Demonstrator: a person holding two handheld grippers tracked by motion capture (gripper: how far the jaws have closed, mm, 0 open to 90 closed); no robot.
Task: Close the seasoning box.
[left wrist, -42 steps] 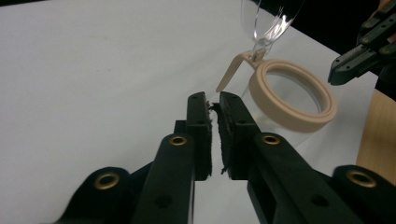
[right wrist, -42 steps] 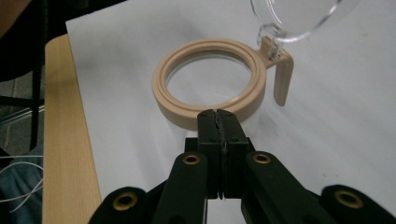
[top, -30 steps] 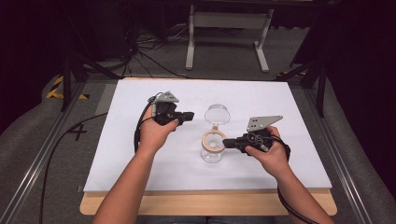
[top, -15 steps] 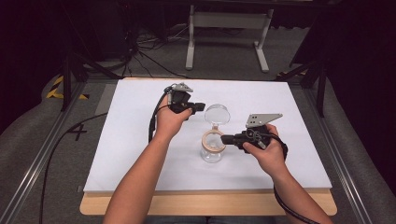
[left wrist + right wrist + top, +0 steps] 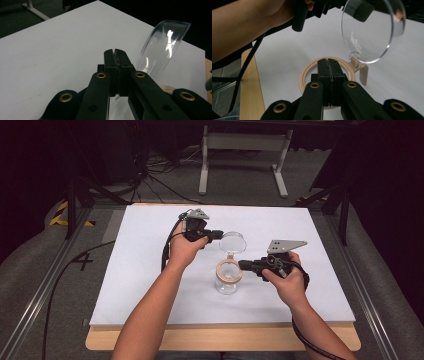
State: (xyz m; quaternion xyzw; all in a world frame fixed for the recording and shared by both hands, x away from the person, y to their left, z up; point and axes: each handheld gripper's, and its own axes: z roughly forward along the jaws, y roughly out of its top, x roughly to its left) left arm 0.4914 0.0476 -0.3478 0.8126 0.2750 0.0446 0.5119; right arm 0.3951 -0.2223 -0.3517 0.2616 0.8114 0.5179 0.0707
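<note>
Since a second ago the left gripper (image 5: 218, 236) has travelled from the open sheet up to the clear hinged lid (image 5: 233, 241) of the glass jar (image 5: 228, 280), its jaws together beside the lid with nothing between them. The right gripper (image 5: 243, 265) has stayed put, jaws pressed together at the jar's tan rim (image 5: 307, 71); whether they pinch it I cannot tell. The jar stands near the middle of the white sheet (image 5: 135, 270), which covers a wooden table (image 5: 100, 350). Left of the jar, beyond the sheet, grey carpet (image 5: 30, 270) bears a taped "4" (image 5: 83, 262).
</note>
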